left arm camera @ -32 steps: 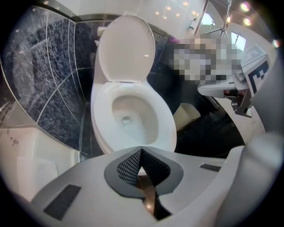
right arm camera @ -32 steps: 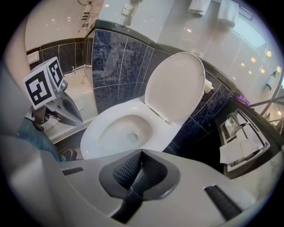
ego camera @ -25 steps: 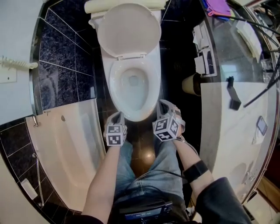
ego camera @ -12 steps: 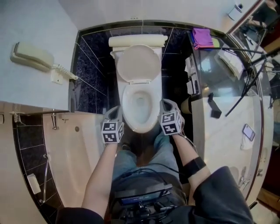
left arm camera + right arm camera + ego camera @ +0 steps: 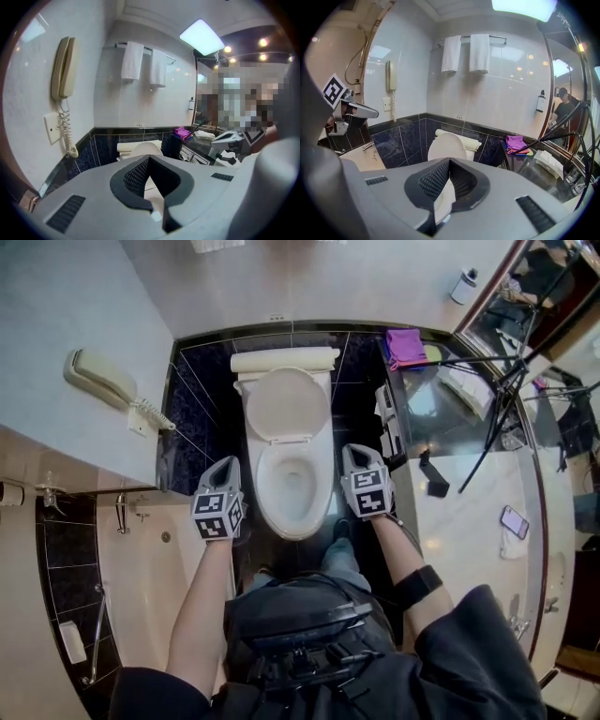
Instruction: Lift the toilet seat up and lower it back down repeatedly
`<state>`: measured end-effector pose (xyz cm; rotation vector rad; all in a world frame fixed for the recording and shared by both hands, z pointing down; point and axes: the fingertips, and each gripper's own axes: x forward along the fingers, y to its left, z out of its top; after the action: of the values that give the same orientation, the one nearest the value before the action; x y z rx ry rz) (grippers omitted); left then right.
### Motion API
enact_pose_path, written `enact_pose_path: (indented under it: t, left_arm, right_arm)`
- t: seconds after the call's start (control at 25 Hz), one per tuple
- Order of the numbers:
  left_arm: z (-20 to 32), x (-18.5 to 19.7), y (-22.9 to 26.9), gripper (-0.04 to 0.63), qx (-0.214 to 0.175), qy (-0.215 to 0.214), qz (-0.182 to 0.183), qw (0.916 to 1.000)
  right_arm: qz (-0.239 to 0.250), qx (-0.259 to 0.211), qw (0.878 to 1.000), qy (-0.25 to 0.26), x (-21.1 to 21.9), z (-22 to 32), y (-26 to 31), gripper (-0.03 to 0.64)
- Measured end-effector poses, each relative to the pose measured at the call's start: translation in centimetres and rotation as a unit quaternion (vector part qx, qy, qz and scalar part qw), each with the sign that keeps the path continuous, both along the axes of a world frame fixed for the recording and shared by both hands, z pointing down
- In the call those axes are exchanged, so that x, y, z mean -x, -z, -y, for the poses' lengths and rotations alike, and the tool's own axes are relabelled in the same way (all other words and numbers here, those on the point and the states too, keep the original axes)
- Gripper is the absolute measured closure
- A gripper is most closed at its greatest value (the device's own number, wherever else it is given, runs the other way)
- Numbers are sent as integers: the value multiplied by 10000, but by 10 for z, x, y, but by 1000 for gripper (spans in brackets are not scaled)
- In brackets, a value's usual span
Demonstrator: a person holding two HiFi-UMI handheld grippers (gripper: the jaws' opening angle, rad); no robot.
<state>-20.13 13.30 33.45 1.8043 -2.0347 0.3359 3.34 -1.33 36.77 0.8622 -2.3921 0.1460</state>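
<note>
A white toilet [image 5: 291, 486] stands against the black-tiled back wall, with its lid [image 5: 286, 405] raised against the tank. I cannot tell the seat ring from the bowl rim. My left gripper [image 5: 225, 467] hangs in the air left of the bowl, its jaws together and holding nothing. My right gripper [image 5: 356, 456] hangs right of the bowl, also shut and empty. Neither touches the toilet. In the left gripper view the raised lid [image 5: 145, 149] shows beyond the shut left gripper [image 5: 150, 159]. In the right gripper view the lid [image 5: 446, 146] stands beyond the right gripper [image 5: 449, 160].
A bathtub [image 5: 141, 587] lies at the left below a wall phone [image 5: 101, 376]. At the right a marble vanity counter [image 5: 478, 512] carries a smartphone [image 5: 514, 519]. A purple cloth [image 5: 405, 345] and a black stand [image 5: 497, 399] are there too. Two towels [image 5: 471, 52] hang above the toilet.
Both grippers have risen from beside the bowl's front rim and now hang higher at its sides. The head view has pulled back, so the toilet looks smaller.
</note>
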Motion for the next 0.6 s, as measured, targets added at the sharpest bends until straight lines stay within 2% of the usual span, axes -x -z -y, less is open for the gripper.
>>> enact_pose_path:
  t: [0.24,0.6]
  left_arm:
    - [-5,-2,25,595,-222,10,18,9998]
    - [-17,-13,30,595,-276,-60,74,9996]
  right_arm:
    - [86,-208,9997,58,-5,-3,23,598]
    - [195,-85,9997,-136,-25,-13,22,598]
